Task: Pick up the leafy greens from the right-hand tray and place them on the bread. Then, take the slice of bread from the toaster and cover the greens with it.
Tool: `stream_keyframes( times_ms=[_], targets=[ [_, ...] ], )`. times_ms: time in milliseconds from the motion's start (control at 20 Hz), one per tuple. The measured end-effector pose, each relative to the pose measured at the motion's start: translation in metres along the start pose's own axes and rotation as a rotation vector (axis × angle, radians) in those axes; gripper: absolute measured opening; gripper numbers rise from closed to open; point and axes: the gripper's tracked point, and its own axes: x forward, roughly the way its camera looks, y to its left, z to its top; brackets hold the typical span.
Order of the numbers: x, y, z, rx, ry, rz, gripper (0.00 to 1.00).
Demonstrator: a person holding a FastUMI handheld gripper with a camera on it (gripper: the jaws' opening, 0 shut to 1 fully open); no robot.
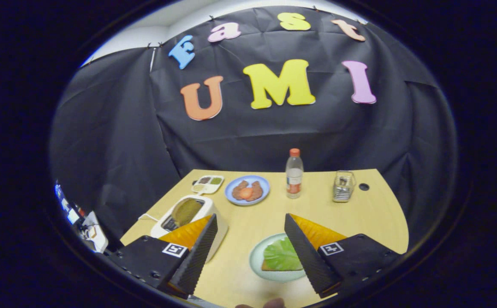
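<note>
My gripper (250, 217) is open above the table, nothing between its fingers. A green leaf (281, 255) lies on a slice of bread (269, 268) on a pale round plate (255, 258), below the gap and partly hidden by the right finger (306, 252). A white toaster (203, 204) stands at the left, just behind the left finger (197, 252). A brown slice of bread (186, 211) sticks up from its slot.
Beyond the fingers a blue plate (247, 190) holds brownish pieces with something orange. A small divided tray (207, 184) lies behind the toaster. A clear bottle (294, 173) and a metal wire holder (343, 186) stand toward the far right.
</note>
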Motion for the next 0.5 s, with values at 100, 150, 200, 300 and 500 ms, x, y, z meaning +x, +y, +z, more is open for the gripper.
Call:
stream_keyframes(
  times_ms=[100,150,200,300,500],
  targets=[
    [0.012,0.045,-0.003,0.013,-0.003,0.001,0.96],
    [0.022,0.064,-0.005,0.018,0.001,-0.004,0.96],
    [0.032,0.082,-0.008,0.025,0.001,-0.006,0.96],
    [0.055,0.112,-0.015,0.034,0.025,-0.017,0.96],
    [0.106,0.143,-0.039,0.029,0.105,-0.054,0.95]
  ],
)
